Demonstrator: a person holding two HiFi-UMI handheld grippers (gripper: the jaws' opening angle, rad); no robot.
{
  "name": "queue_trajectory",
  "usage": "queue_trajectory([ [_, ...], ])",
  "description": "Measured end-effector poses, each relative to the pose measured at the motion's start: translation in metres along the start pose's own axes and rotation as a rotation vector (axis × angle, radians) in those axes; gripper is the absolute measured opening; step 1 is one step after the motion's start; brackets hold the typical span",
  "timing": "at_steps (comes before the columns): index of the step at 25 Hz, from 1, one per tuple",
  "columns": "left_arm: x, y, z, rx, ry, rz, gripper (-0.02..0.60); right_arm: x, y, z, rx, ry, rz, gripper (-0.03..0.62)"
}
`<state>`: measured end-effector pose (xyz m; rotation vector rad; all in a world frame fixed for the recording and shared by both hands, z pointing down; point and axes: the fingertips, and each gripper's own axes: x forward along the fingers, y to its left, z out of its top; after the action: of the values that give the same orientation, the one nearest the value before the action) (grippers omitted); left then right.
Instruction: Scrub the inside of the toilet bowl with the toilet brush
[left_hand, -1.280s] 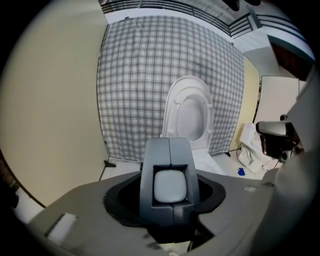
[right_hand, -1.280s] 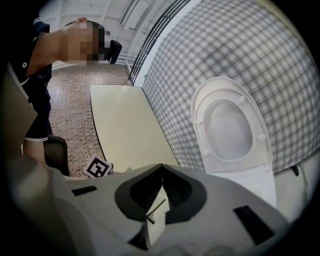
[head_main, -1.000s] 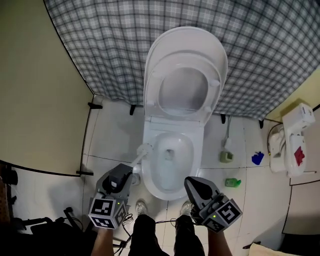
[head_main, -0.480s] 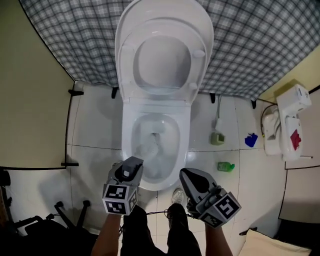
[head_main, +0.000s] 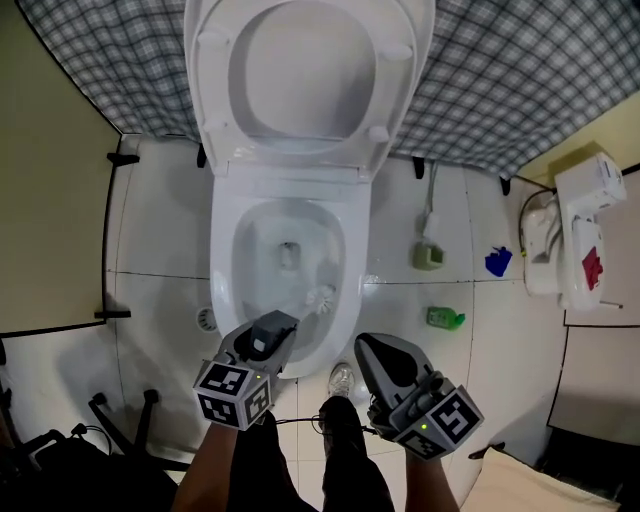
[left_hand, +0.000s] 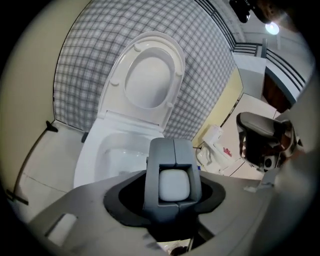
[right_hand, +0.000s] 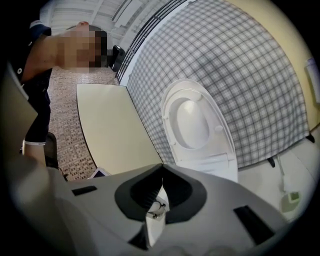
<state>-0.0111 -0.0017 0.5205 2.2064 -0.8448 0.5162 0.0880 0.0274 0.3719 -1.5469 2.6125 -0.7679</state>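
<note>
- my left gripper (head_main: 272, 333) is clamped on the toilet brush (head_main: 320, 297), the handle's white end showing between its jaws.
- the bristles sit inside the toilet bowl (head_main: 222, 262), by its near right wall.
- my right gripper (head_main: 372, 350) hangs near the bowl's front right, jaws pressed together, empty.
- the lid (head_main: 300, 70) stands raised at the far side.

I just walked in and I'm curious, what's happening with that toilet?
A person is cleaning with two grippers. The left gripper is clamped on the toilet brush, whose bristly head is inside the toilet bowl, toward its right side. The right gripper is shut, holding nothing, beside the bowl's front. Seat and lid are up.
</note>
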Motion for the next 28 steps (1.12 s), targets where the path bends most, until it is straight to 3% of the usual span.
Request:
queue_trajectory([
  [6,0.031,0.007,0.019,-0.084,-0.085,0.022,0.221,0.001,-0.012,-0.013,0.024,0.016,-0.006,0.000],
  [13,0.064,0.023,0.054,-0.127,-0.232,0.126,0.221,0.008,-0.027,-0.011,0.028,0.017,-0.009,0.000],
  [19,0.066,0.037,0.077,0.018,-0.322,0.237,0.216,0.009,-0.037,-0.015,0.033,0.034,-0.018,0.000],
  [28,0.049,0.062,0.108,0.183,-0.343,0.396,0.213,0.019,-0.035,-0.018,0.038,0.044,-0.005,0.000],
])
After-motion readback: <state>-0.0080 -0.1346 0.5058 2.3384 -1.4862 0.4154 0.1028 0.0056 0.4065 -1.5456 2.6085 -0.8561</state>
